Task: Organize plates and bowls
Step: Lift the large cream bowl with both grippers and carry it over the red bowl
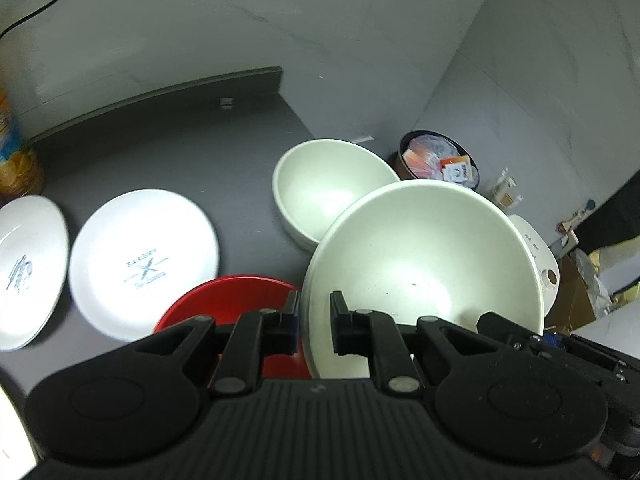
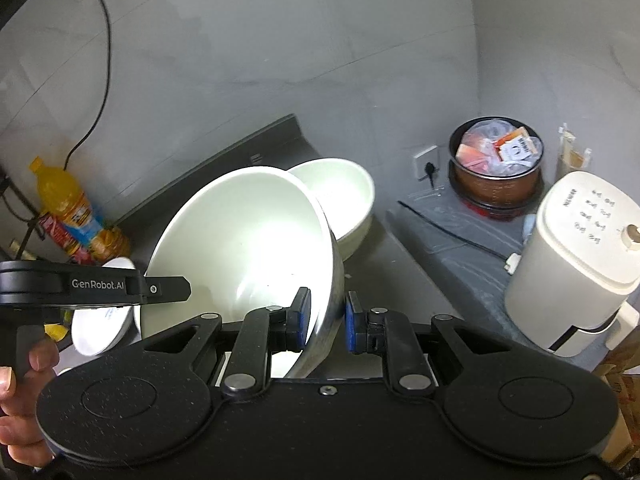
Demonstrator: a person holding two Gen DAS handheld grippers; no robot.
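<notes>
White ceramic fills the middle of both views: you hold a large bowl tilted, its open mouth turned toward the cameras and its base pointing away toward the wall. Your left gripper straddles the bowl's rim at the lower centre of the left wrist view, one finger inside and one outside, clenched on that rim. Your right gripper does the same in the right wrist view, its blue pads pressed on either side of the bowl's wall.

Just behind the held bowl, toward the upper centre, a second bowl sits upright on the dark counter, and the held bowl overlaps its near edge, so you cannot tell whether they touch. That makes two white bowls.

At the left of the left wrist view lie two white plates, one with a crossed mark and one cut by the frame edge, side by side and flat. A red plate lies below them, partly hidden by your left gripper's fingers and the held bowl.

Beyond the counter's right edge stand a round brown pot full of packets and a white appliance. An orange drink bottle stands at the left by the wall, under a black cable.
</notes>
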